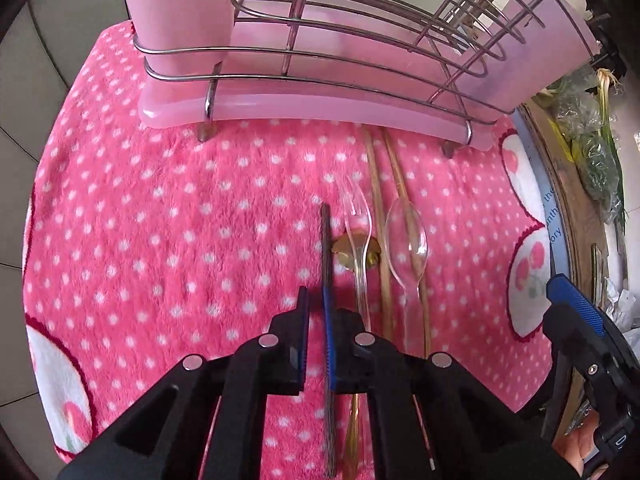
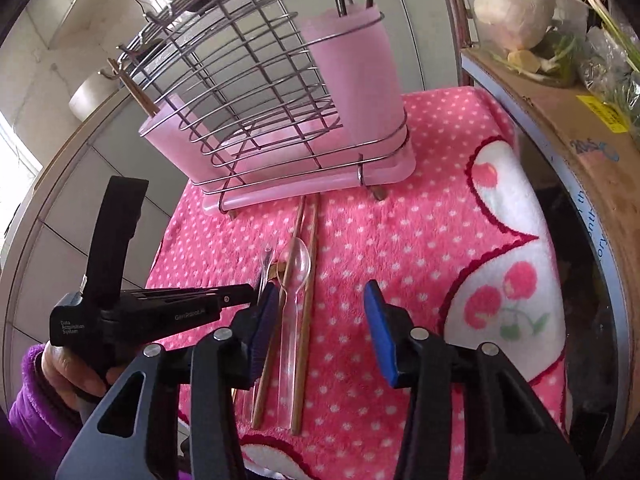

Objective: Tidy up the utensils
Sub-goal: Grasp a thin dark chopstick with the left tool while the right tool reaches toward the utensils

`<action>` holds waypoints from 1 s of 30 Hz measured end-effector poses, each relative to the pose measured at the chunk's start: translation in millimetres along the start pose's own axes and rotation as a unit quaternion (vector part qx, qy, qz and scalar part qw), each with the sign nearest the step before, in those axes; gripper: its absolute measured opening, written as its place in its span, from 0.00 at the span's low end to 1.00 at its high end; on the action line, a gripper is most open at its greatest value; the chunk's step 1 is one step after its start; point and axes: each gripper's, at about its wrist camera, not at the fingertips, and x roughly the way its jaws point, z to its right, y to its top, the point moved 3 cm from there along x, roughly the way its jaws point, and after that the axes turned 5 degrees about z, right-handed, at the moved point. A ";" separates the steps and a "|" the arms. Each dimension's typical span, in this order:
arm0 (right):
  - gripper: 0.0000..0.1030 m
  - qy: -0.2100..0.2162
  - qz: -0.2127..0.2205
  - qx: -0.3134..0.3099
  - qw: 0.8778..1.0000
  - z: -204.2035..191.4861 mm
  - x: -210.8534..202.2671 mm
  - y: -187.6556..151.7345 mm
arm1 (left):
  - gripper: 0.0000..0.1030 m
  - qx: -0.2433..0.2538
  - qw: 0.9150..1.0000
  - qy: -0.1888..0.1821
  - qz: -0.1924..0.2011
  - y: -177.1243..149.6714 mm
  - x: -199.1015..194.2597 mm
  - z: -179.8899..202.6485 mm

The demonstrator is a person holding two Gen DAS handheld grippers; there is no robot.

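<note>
Left gripper (image 1: 316, 320): fingers nearly together, pinching a thin dark rod (image 1: 326, 248) edge-on between the blue pads; the rod runs forward past the fingertips and back under the gripper body, just above the towel.

Right gripper (image 2: 320, 320): fingers spread wide, holding nothing. Its left finger (image 2: 266, 312) sits just beside the row of utensils; whether it touches them cannot be told. The right finger is over bare towel.

Towel (image 1: 160, 220): pink, white-dotted, with cherry patches, covering the table.

Utensils on the towel, lying side by side, handles toward the cameras:
- clear fork (image 1: 354, 216), just right of the rod, lying across a small brownish-gold piece (image 1: 374, 250) of unclear kind;
- clear spoon (image 1: 408, 240), bowl up, between the two chopsticks;
- two wooden chopsticks (image 1: 380, 216), tips reaching the foot of the rack.

Rack (image 1: 320, 60): wire frame on a pink tray, at the far edge of the towel, with pink cups at both ends.

Left view only: the pinch on the rod, the fork tines, and the right gripper's blue pad at the right edge.

Right view only: the left gripper from the side, held by a hand (image 2: 68, 368) in a purple sleeve; the far cup (image 2: 356, 76) with dark metal utensils standing in it; chopsticks (image 2: 132, 88) standing in the near cup; a cabbage (image 2: 516, 8) on a cardboard box (image 2: 560, 120) to the right.
</note>
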 end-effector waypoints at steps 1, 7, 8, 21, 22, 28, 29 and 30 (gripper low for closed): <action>0.43 0.001 -0.002 0.005 1.000 2.2 1.8 0.8 | 0.06 0.002 1.000 -0.005 -0.003 2.6 2.2 1.4; 0.43 0.015 -0.020 0.024 0.999 10.0 17.3 5.0 | 0.08 0.005 1.000 -0.007 -0.026 11.3 15.5 7.9; 0.43 0.017 -0.023 0.027 0.999 10.5 19.7 5.5 | 0.08 0.007 1.000 -0.007 -0.026 11.8 16.5 9.7; 0.27 0.038 -0.082 0.046 0.995 -2.0 73.3 15.9 | 0.04 -0.041 0.999 0.015 0.024 5.6 -19.8 -54.1; 0.27 0.033 -0.084 0.042 0.995 -4.6 78.0 19.0 | 0.05 -0.045 0.999 0.016 0.021 4.9 -17.2 -58.0; 0.27 -0.018 -0.114 0.001 0.993 -16.1 107.1 23.5 | 0.06 -0.045 0.999 0.008 -0.005 7.6 -5.5 -64.9; 0.24 -0.022 -0.119 -0.001 0.993 -17.1 110.8 22.5 | 0.06 -0.043 0.999 0.006 -0.011 8.8 -4.3 -65.4; 0.13 -0.023 -0.123 -0.003 0.992 -17.7 113.7 20.9 | 0.06 -0.042 0.999 0.005 -0.017 10.6 -2.9 -65.3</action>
